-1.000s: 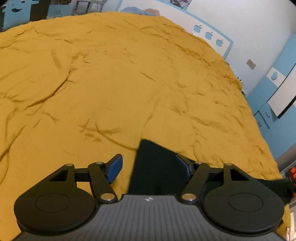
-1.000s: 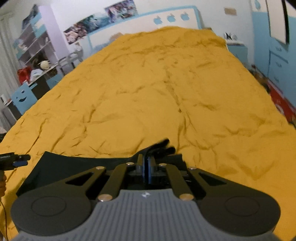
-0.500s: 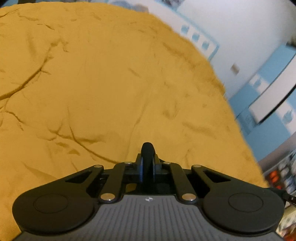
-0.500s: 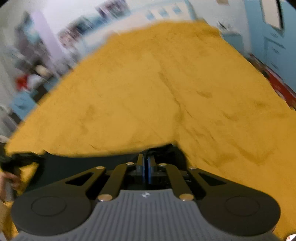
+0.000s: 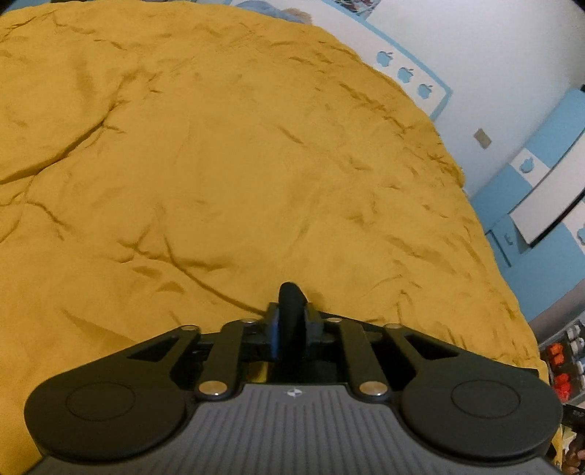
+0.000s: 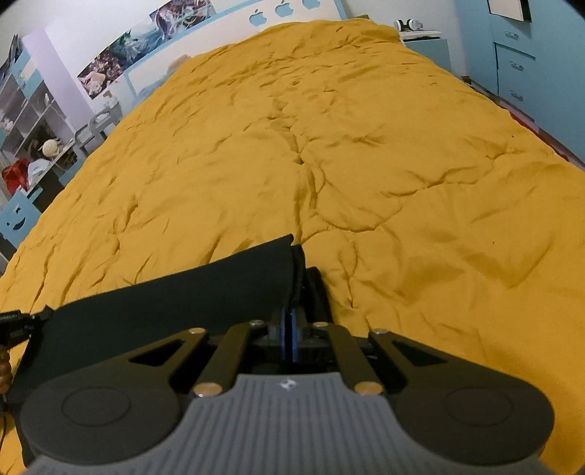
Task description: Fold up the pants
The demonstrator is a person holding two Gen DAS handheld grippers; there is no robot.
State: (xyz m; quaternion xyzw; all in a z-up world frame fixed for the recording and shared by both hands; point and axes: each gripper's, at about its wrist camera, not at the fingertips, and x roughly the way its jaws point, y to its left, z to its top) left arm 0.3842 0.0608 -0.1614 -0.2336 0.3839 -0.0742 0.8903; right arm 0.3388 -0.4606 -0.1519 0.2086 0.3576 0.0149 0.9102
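The black pants (image 6: 175, 303) lie stretched across the near edge of the mustard bedcover (image 6: 329, 146). My right gripper (image 6: 290, 336) is shut on their right end, where the cloth bunches up at the fingertips. In the left wrist view a rounded fold of the pants (image 5: 290, 299) stands up between the blue pads of my left gripper (image 5: 290, 329). Those jaws are opening slightly, but the pads still press on the fold. The left gripper (image 6: 14, 323) also shows at the far left edge of the right wrist view, at the pants' other end.
The wrinkled bedcover (image 5: 219, 164) fills most of both views. A white headboard with blue apple shapes (image 6: 281, 9) runs along the far end. Blue cabinets (image 6: 512, 65) stand to the right of the bed, and shelves with clutter (image 6: 33, 146) to the left.
The left jaws, wide open a second ago with the pants' corner between them, have closed on a fold of it. Both grippers have sunk towards the bed.
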